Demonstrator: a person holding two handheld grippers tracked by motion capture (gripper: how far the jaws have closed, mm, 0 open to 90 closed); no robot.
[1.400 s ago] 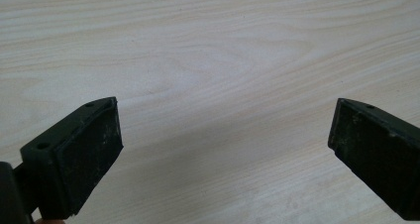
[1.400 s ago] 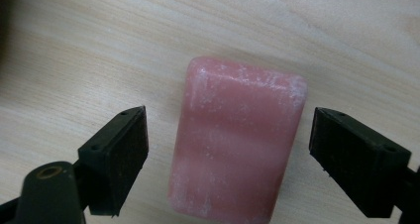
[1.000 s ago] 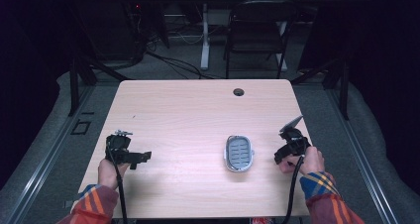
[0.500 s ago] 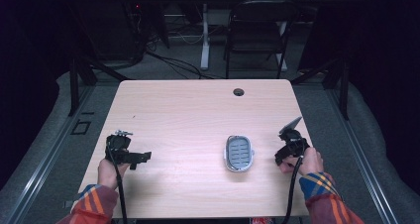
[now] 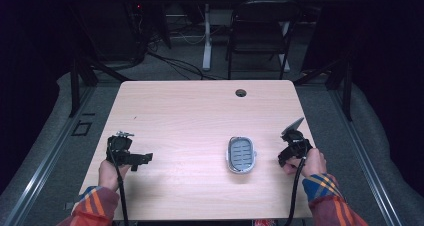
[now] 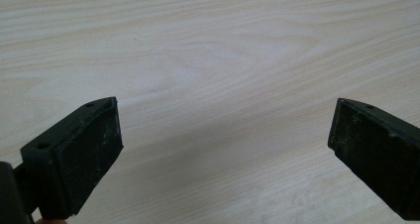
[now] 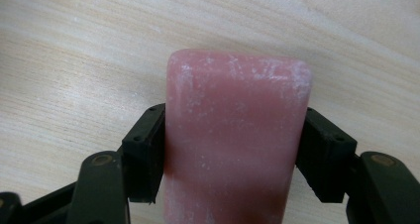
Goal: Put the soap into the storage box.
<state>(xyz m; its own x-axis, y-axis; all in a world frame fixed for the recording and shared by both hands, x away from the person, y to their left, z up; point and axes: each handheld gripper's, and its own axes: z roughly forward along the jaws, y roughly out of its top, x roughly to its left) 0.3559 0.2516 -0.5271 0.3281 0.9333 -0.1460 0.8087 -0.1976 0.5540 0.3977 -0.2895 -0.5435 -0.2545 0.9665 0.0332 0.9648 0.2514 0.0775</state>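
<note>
Your right gripper's (image 7: 233, 154) fingers (image 7: 146, 152) are clamped on a pink bar of soap (image 7: 237, 140), one black pad pressed against each long side; the jaws have just been closing onto it. In the right gripper view the bar runs up between the pads and ends well past them, its rounded far end dusted with white, over the pale wood of the table (image 7: 74, 50).

Your left gripper's (image 6: 225, 149) fingers (image 6: 91, 149) stand wide apart with nothing between them, just bare wood grain below.

From the high view, you hold the right gripper (image 5: 292, 148) near the table's (image 5: 200, 111) right edge, toward your side. The soap itself can't be made out there, hidden at the gripper. Just to its left, apart from it, lies an oval soap dish (image 5: 241, 154) with a pale rim and a dark slotted floor. Your left gripper (image 5: 125, 153) sits near the left edge, well apart from the dish, its jaws pointing toward the middle of the table. A small dark round hole (image 5: 241, 92) marks the table's far side.
</note>
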